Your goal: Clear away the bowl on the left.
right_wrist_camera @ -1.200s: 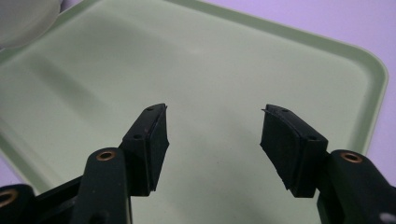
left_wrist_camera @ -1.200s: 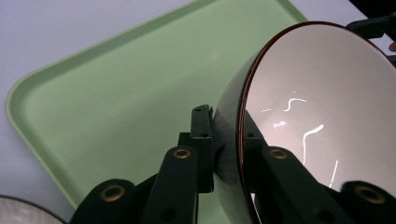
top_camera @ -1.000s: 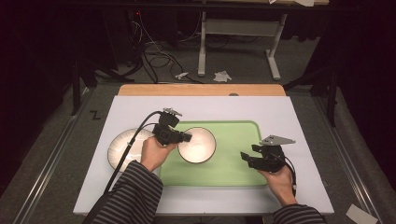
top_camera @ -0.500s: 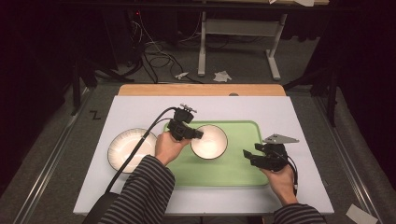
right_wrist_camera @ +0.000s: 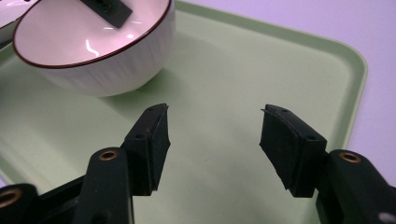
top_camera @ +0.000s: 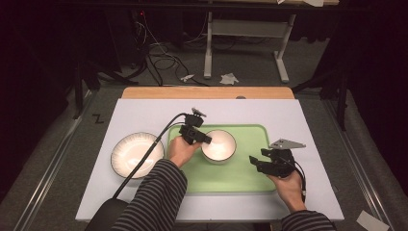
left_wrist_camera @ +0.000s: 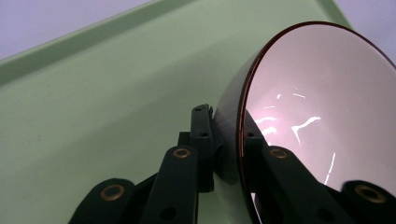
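Observation:
A white bowl (top_camera: 219,145) with a dark red rim sits on the green tray (top_camera: 240,175), toward its left half. My left gripper (top_camera: 204,139) is shut on the bowl's left rim, one jaw inside and one outside; the left gripper view shows the bowl (left_wrist_camera: 317,107) pinched at its edge. My right gripper (top_camera: 257,163) hovers open over the tray's right side, apart from the bowl. In the right gripper view the bowl (right_wrist_camera: 98,46) stands at the upper left, beyond the open right gripper (right_wrist_camera: 214,123).
A white plate (top_camera: 137,155) with a dark rim lies on the white table mat (top_camera: 298,120), left of the tray. A wooden board edge (top_camera: 207,92) runs along the far side. The left gripper's cable (top_camera: 144,163) trails across the plate.
My left gripper has carried the bowl rightward across the tray, away from the plate. The right gripper has held its place, shifting only slightly.

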Demonstrator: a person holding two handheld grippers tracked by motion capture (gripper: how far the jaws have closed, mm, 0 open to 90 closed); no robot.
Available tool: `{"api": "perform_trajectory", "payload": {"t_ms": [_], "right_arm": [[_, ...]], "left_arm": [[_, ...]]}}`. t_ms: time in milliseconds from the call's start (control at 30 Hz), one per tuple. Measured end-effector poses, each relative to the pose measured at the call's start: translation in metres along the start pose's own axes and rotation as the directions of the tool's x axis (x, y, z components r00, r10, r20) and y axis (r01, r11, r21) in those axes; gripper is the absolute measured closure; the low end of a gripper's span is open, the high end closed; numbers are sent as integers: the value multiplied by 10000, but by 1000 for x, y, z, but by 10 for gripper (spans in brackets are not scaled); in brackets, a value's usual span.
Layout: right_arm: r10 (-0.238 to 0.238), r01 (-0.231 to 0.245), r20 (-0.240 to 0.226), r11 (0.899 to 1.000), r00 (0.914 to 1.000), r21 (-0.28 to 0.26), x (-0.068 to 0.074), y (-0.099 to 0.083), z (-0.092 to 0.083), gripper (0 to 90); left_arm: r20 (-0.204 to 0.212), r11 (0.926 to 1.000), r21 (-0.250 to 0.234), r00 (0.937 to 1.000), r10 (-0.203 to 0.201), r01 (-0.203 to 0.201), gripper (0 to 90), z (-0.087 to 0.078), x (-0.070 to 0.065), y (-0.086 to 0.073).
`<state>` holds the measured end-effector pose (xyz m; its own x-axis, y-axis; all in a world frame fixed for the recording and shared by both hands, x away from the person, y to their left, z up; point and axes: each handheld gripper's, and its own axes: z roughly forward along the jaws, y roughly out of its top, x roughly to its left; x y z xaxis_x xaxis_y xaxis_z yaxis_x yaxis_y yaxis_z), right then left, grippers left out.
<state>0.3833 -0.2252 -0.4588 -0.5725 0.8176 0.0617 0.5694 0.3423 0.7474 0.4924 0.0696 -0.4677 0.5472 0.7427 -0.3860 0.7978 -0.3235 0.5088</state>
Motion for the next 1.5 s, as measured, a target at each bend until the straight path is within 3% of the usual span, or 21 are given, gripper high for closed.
{"api": "perform_trajectory", "payload": {"t_ms": [133,333,367,400,567,767,1000,1300,1400,1500], "right_arm": [[-11,11,-26,10000,10000,-52,-1,0,-1,435],[-105,105,-34,9999,9999,-32,2,0,-1,434],[-105,105,-30,9999,9999,-16,2,0,-1,434],[-103,103,-20,9999,9999,-24,1,-1,-2,434],[67,-66,18,9999,10000,-110,-1,-2,-4,436],[-127,127,-41,9998,9999,-175,2,-2,-4,449],[-104,104,17,9999,9999,-121,1,-2,-4,445],[180,-180,-224,9998,9996,0,-1,-2,-1,441],[110,-111,-227,9999,9997,-2,-1,-2,-1,441],[113,-110,-248,9999,9996,125,-1,-2,1,439]], "left_arm": [[-345,9999,139,9994,-28,33,819,6,-1,2],[-169,9994,227,9995,-248,252,819,19,0,2],[32,9998,0,9998,-187,187,819,22,1,3],[-170,9995,101,9994,-312,313,819,21,0,2],[-400,10000,-7,9992,-51,50,818,21,-3,1],[-465,9996,-4,9985,275,-276,799,20,-4,-1],[-373,9991,32,9984,421,-420,586,13,-5,0],[-434,9934,-554,9942,981,-1004,493,-12,-15,-1],[-791,9913,-663,9909,1084,-1138,459,-19,-17,-2],[-876,9887,-717,9883,1249,-1313,454,-25,-18,-4]]}}
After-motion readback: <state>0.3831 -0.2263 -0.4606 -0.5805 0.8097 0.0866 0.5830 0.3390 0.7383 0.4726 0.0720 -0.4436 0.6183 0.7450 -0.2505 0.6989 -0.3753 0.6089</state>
